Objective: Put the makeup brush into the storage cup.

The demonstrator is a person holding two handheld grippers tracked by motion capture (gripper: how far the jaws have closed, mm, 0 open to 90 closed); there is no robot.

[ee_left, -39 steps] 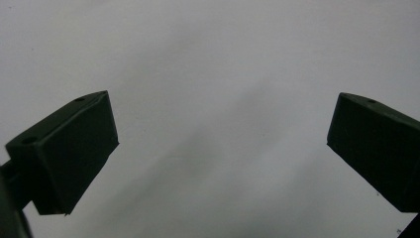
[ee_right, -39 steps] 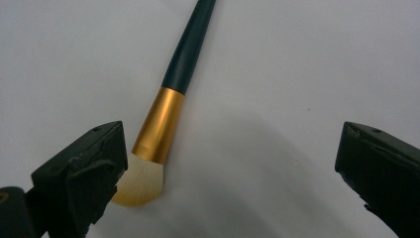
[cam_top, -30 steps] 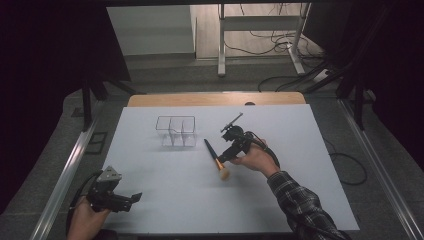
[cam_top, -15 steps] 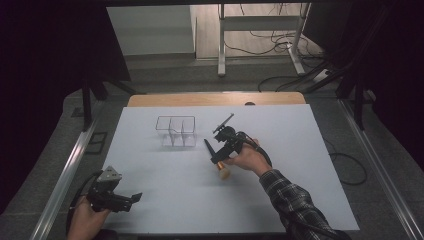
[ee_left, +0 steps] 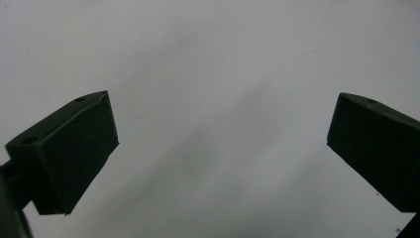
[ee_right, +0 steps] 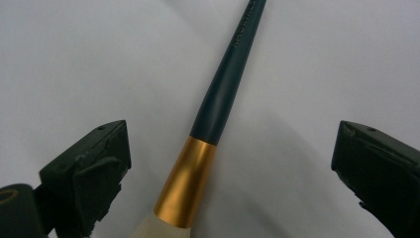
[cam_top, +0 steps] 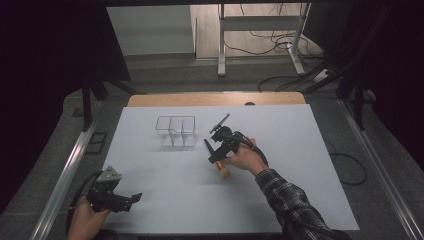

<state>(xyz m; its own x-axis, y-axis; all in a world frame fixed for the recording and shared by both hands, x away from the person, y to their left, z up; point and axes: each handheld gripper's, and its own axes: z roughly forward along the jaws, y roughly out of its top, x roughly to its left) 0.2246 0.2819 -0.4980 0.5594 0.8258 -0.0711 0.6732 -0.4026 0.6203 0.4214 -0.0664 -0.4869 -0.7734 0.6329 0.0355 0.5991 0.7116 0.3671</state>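
Observation:
A makeup brush with a dark handle, gold ferrule and pale bristles lies flat on the white table, just right of centre. My right gripper hovers low over it, open. In the right gripper view the brush runs up between the two spread jaws of the right gripper, touching neither, with the ferrule level with the jaw tips. My left gripper rests open near the front left corner. The left gripper has bare table between its jaws in its own view.
A clear plastic organiser with open compartments stands on the table behind and left of the brush. A wooden strip edges the far side. Metal rails run along both sides of the table.
My right gripper has moved left and lower, settling over the brush with its jaws on either side of it. The left gripper has stayed still.

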